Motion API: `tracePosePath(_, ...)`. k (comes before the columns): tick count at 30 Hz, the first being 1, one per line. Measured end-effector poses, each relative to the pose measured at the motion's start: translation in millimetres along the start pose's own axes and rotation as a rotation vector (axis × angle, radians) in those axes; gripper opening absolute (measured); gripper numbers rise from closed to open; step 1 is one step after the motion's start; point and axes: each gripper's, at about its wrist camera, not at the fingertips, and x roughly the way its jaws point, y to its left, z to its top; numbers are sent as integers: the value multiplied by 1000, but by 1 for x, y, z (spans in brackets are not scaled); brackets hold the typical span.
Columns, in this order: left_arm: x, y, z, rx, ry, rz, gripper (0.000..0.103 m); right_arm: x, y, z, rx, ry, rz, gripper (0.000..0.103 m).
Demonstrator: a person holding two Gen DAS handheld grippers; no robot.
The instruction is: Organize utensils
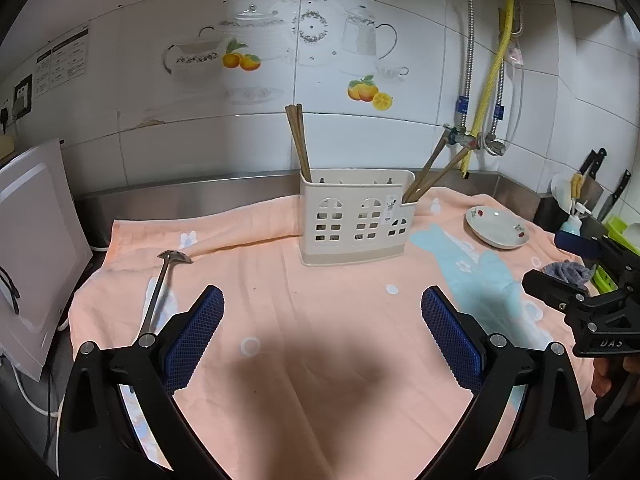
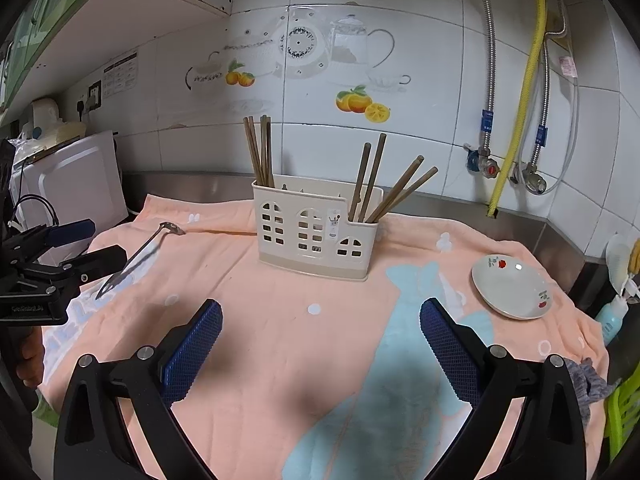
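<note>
A cream plastic utensil holder (image 1: pixel 354 220) (image 2: pixel 316 228) stands on the pink towel (image 1: pixel 304 320) (image 2: pixel 272 340) near the back. Brown chopsticks (image 1: pixel 298 140) (image 2: pixel 260 148) stand in its left end, and more chopsticks (image 1: pixel 434 172) (image 2: pixel 394 188) lean out of its right end. A metal spoon (image 1: pixel 162 284) (image 2: pixel 138 256) lies on the towel at the left, bowl end toward the wall. My left gripper (image 1: pixel 322 336) (image 2: pixel 80 246) is open and empty, just right of the spoon's handle. My right gripper (image 2: pixel 320 344) (image 1: pixel 560 260) is open and empty above the towel's front.
A small flowered dish (image 1: pixel 498 226) (image 2: pixel 512 286) sits on the towel at the right. A white appliance (image 1: pixel 32 248) (image 2: pixel 76 184) stands at the left edge. Knives and a bottle (image 1: pixel 592 192) stand at the far right. Pipes (image 2: pixel 520 120) run down the tiled wall.
</note>
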Motion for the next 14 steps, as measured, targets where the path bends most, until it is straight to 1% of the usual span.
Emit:
tracePosePath(9,1,6,0,-24,8,6,98,1,-3,-2,11,7,1,96)
tracePosePath(14,2,5,-1,-17,15,15,98,1,-6,-3,17,6,1,96)
